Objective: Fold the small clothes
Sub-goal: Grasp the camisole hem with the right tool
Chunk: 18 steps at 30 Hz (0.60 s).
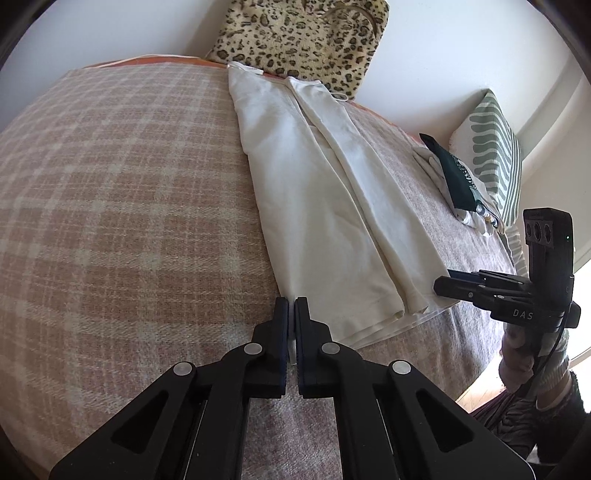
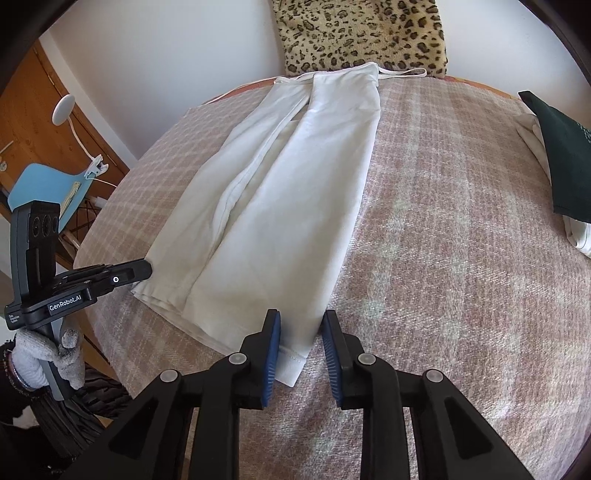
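A white strappy garment (image 1: pixel 325 206) lies lengthwise on the plaid blanket (image 1: pixel 122 192), both long sides folded in. My left gripper (image 1: pixel 291 310) is shut on the garment's near left hem corner. It shows at the left of the right wrist view (image 2: pixel 147 267). My right gripper (image 2: pixel 301 332) is open, its blue pads either side of the garment's (image 2: pixel 280 192) near right hem corner. It appears at the right of the left wrist view (image 1: pixel 441 286).
A leopard-print cushion (image 2: pixel 362 33) leans on the wall behind the garment. A stack with a dark green item (image 2: pixel 565 155) on white clothes lies at the right. A green striped pillow (image 1: pixel 495 147) stands beyond it. A blue chair (image 2: pixel 48 188) stands off the bed's left.
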### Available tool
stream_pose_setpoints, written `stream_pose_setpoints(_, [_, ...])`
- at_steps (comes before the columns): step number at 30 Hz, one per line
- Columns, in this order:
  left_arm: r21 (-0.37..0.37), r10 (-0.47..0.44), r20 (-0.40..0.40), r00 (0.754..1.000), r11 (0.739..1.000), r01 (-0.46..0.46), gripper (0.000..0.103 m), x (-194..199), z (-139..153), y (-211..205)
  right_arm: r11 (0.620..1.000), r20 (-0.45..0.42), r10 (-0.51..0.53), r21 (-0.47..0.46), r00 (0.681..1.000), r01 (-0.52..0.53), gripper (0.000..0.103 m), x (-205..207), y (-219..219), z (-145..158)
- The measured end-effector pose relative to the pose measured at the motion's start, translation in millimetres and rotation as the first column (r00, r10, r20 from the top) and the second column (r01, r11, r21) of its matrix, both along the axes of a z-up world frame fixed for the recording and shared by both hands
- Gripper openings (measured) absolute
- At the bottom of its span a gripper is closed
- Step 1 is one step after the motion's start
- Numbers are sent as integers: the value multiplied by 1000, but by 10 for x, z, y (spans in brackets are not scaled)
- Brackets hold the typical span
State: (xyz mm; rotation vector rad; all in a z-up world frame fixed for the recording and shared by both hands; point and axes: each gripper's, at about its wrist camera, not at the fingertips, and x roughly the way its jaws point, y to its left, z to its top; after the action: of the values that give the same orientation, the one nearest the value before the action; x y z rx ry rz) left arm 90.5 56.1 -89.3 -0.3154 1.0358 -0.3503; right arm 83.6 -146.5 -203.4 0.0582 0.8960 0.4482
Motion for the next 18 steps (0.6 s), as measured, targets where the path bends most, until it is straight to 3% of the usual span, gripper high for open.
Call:
stream_pose_setpoints(4, [-29,10,-23,1000,1000,-11,11,1,-13,55,1000,6,5,-20,1000,-5,29,-58,18,-29])
stream_pose_setpoints(6, [-18,-1,-9,1000,1000,0,11,-22,-6,33,1000,0,7,-8,1000,-7,15,-66,-5,-40])
stream_pose_setpoints(10, [-36,-6,-11,1000,999,5,5,-24,-10,30,996,-38,2,89,999,1,8,-25,-128,-78])
stream_pose_setpoints(18, [-168,23,-29,999,985,-27,2,-19,48,147,963,-94,-15,267,995,40,3,12,-324,-108])
